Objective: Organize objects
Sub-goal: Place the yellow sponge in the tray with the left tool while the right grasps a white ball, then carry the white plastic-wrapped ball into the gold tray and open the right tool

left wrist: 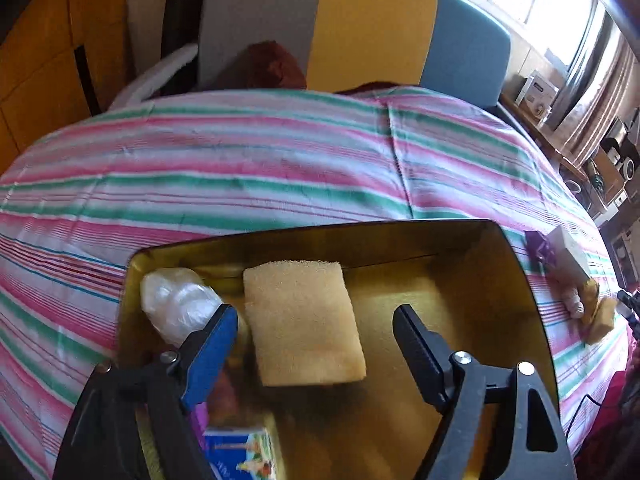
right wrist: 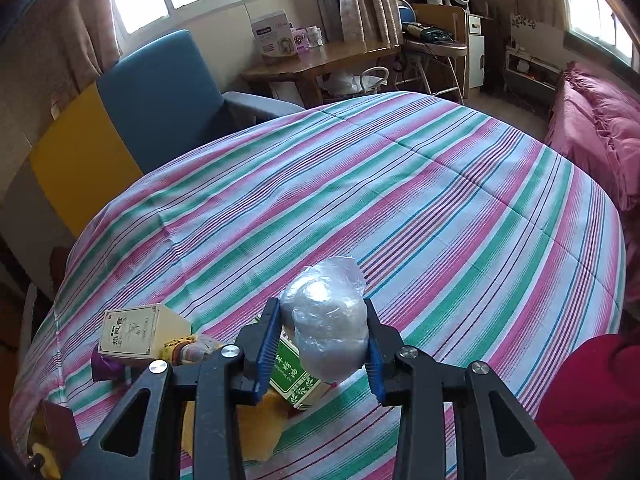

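My left gripper (left wrist: 316, 316) is open above a gold tin box (left wrist: 516, 276) on the striped cloth. In the box lie a yellow sponge (left wrist: 302, 322), a clear plastic-wrapped bundle (left wrist: 178, 304) and a blue printed carton (left wrist: 240, 456). My right gripper (right wrist: 322, 320) is shut on another plastic-wrapped bundle (right wrist: 326, 320) and holds it above the cloth. Below it lie a green and white carton (right wrist: 296, 380), a beige carton (right wrist: 136, 332), a small patterned item (right wrist: 188, 350) and a yellow sponge (right wrist: 256, 432).
The striped cloth (right wrist: 400, 200) covers a round table. A grey, yellow and blue chair (left wrist: 360, 32) stands behind it. In the left wrist view, a white carton (left wrist: 572, 252) and a sponge (left wrist: 600, 316) lie at the right. A pink bed (right wrist: 592, 132) is right.
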The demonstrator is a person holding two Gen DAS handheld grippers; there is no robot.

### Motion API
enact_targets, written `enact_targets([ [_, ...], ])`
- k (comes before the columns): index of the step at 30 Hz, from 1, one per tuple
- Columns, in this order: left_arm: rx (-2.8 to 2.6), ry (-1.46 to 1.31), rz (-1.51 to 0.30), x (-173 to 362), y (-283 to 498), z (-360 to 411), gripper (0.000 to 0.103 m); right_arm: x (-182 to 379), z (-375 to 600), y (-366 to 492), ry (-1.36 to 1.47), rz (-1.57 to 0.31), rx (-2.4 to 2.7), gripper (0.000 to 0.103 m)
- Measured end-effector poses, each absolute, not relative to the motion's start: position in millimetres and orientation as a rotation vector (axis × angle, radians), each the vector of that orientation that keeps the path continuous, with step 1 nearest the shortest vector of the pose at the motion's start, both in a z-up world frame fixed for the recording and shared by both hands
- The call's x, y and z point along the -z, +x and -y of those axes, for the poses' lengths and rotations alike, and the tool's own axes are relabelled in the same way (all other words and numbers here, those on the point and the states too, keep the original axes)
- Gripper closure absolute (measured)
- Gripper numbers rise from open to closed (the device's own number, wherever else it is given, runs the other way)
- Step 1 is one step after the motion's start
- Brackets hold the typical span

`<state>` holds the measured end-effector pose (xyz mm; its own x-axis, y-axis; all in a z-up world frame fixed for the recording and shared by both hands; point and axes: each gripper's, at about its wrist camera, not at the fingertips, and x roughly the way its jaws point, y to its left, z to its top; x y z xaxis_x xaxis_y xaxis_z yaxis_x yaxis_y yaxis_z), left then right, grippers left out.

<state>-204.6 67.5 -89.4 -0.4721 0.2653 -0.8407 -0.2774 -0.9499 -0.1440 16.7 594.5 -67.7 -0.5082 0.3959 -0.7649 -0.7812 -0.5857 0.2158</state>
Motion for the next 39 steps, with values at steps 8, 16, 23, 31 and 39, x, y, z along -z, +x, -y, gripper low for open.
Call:
enact_targets([
  [8,-2.564,-1.256,0.004,46.5,-136.1,-34.2,0.022,56.4,-590.1,19.4,-0.828,-0.730,-2.179,0.065],
  [16,-2.613,-1.283,0.074,43.6,-78.0,-1.4,0.022,38.3,-550.8,5.9,-0.837,-0.688,-2.420,0.065],
  [23,-2.665,-1.278,0.074,43.8,-58.1,11.3,0.022,23.6,-462.1,-26.0,-1.056,-0.546,-2.717,0.065],
  [31,-2.711,-1.288,0.075,47.3,-54.0,23.8,0.022,11.3,-319.1,-58.3,-1.333,-0.331,-3.026,0.064],
  [39,-2.718,-1.354,0.155,61.5,-54.6,47.8,0.026,45.5,-188.6,-88.0,-1.642,-0.206,-3.121,0.062],
])
